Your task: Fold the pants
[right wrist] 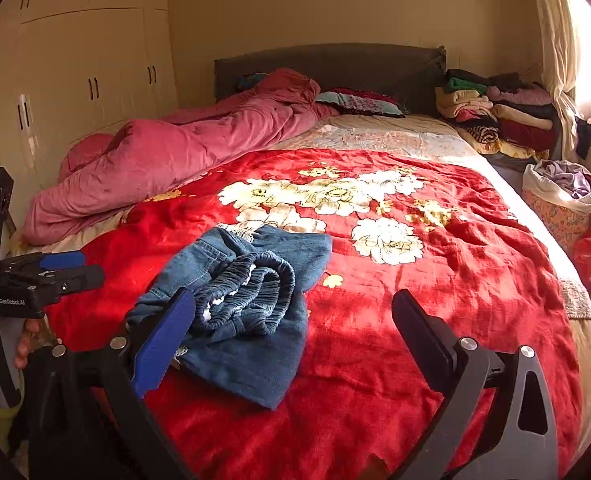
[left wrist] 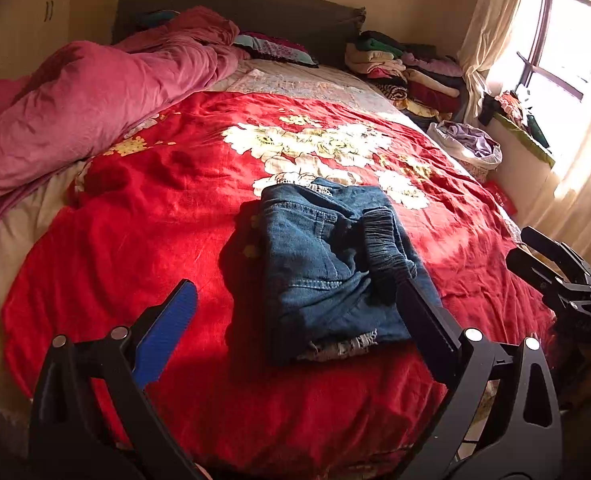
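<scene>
The blue denim pants with a dark elastic ruched waistband (left wrist: 327,264) lay folded into a compact, roughly square bundle on the red floral blanket (left wrist: 135,240), near the foot edge of the bed and about midway across it, just below the blanket's cluster of white flowers. The waistband sat on top of the bundle, and a frayed pale hem peeked out at the side nearest the foot edge.

The left gripper (left wrist: 295,320) hung above the near side of the bundle with its jaws spread wide and nothing between them; neither pad touched the cloth. The right gripper (right wrist: 291,332) was likewise spread wide and empty, the bundle lying below its blue finger rather than in its grasp. No frame showed either tool pressing on the fabric.

The fold looked complete or close to it. Denim of this kind is probably soft yet fairly thick: it should hold a crease and keep its stack, though the springy waistband may lift the top layer. For any tidying or carrying, the folded edges at the two sides seem the safest hold, pinching all layers together so the stack does not slide open
</scene>
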Available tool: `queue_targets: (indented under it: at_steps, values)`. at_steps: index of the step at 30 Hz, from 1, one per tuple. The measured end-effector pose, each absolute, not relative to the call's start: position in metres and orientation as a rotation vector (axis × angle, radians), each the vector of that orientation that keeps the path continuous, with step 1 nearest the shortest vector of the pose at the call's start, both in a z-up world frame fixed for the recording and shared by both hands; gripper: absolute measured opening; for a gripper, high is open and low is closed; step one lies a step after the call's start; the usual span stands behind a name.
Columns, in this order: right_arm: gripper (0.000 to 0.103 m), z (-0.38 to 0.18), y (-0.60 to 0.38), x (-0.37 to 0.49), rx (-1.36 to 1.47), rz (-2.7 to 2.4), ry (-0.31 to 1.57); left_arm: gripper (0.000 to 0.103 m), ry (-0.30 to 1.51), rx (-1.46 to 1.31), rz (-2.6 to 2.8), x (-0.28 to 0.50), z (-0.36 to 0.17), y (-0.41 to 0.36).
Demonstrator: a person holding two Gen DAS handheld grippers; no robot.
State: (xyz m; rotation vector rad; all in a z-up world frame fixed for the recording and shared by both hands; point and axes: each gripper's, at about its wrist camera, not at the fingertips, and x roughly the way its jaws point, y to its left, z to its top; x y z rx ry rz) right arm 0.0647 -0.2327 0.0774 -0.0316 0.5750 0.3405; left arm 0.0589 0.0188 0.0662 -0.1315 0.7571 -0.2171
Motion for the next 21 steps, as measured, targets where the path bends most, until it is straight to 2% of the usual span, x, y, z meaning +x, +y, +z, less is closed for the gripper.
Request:
queue_targets:
  at_steps: [10,21]
  values:
    - [0.098,0.069,-0.232,0.037,-0.046,0.341,0.604,0.093,0.762,-0.115,-0.165,0.027,0.056,0.021]
    - [0.098,0.036,-0.227,0.015,-0.032,0.286,0.656,0.093,0.806,-0.110,-0.176,0.005,0.020,0.009]
